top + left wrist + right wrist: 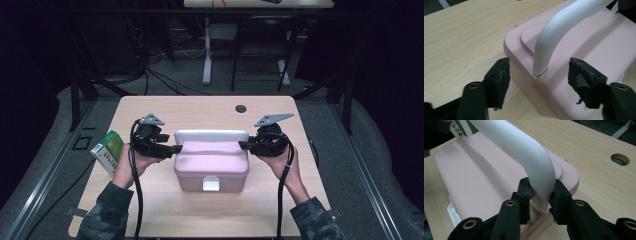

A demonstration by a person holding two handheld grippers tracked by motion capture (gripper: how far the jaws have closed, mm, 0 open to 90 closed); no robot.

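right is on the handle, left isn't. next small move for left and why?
Probably close the left gripper on its end of the white handle. Its jaws stand open on either side of the handle's foot on the pink box, touching nothing, while the right gripper is shut on the handle's other end. Gripping both ends should keep the box level if it gets lifted.

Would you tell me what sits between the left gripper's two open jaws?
In the left gripper view, the left gripper straddles the near end of the white handle where it joins the pink box.
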